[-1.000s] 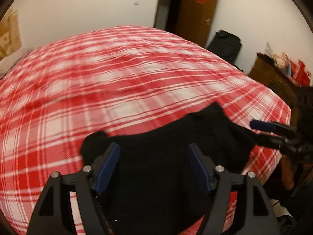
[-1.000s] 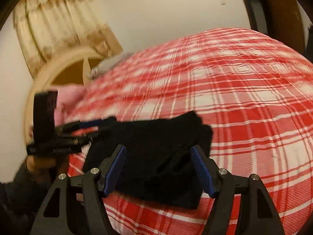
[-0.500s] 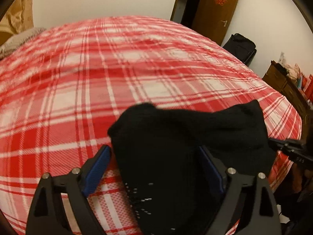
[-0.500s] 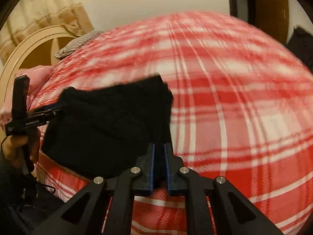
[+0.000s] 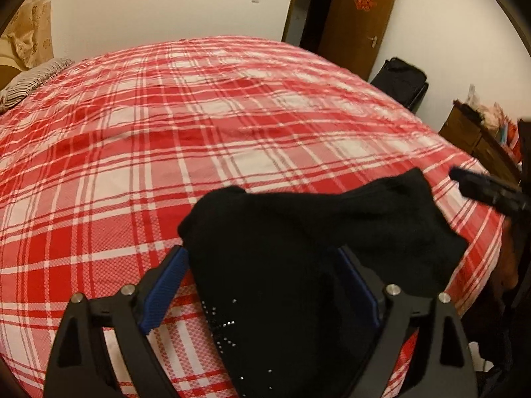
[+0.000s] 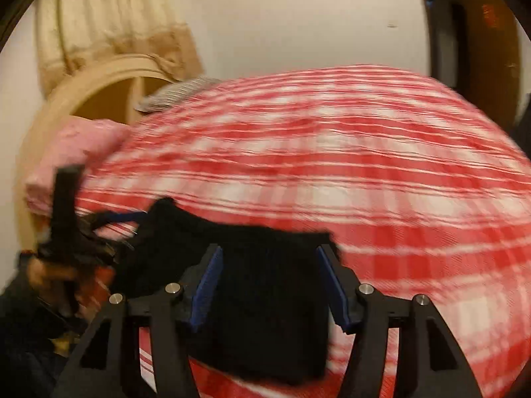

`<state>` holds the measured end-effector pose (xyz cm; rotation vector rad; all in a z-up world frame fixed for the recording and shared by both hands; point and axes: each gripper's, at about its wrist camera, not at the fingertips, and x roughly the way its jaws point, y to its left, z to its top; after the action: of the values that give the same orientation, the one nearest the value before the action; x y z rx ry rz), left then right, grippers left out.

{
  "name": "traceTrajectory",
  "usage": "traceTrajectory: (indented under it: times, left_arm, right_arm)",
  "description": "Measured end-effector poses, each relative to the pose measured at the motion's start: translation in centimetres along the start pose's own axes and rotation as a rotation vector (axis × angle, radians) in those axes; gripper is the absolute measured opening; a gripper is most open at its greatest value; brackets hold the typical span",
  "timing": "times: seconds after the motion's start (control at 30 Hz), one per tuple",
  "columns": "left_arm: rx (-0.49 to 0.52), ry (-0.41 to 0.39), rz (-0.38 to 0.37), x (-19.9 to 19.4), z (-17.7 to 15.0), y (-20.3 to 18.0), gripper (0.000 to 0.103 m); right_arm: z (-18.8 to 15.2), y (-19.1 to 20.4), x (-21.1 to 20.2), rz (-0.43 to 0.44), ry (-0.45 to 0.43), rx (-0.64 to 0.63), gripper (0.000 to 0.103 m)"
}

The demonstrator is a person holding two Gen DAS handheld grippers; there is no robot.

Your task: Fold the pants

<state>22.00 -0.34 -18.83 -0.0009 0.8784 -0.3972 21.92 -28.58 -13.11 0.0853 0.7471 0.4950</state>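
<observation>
while the left tool (image 5: pixel 262 285) is standing wide over the near end of the black pants (image 5: pixel 315 248), its blue pads are flanking the cloth without visibly pressing it. the right tool (image 6: pixel 268 285) is opening, the folded bundle lying between its pads but not clamped. the pants are resting as a compact folded pile at the near edge of the bed (image 5: pixel 199 132), their long axis running across from one tool to the other, each tool sitting over its own end. beyond the pile, the red plaid cover is stretching away bare, offering open room; on the near side the mattress edge is lying just beside the cloth.
</observation>
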Motion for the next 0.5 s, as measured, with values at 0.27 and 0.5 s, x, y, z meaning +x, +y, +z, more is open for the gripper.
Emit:
traceTrajectory:
  times: [0.27,0.5]
  left_arm:
    - [-0.012,0.05,0.0,1.2,-0.8,0.6,0.092]
    - [-0.013,0.051,0.0,0.5,-1.2,0.3,0.092]
  right_arm:
    - [-1.6,-4.5,5.0,-0.144,0.15,0.13,0.06]
    - [-2.9,-3.8,1.3,-0.133,0.086,0.13,0.06]
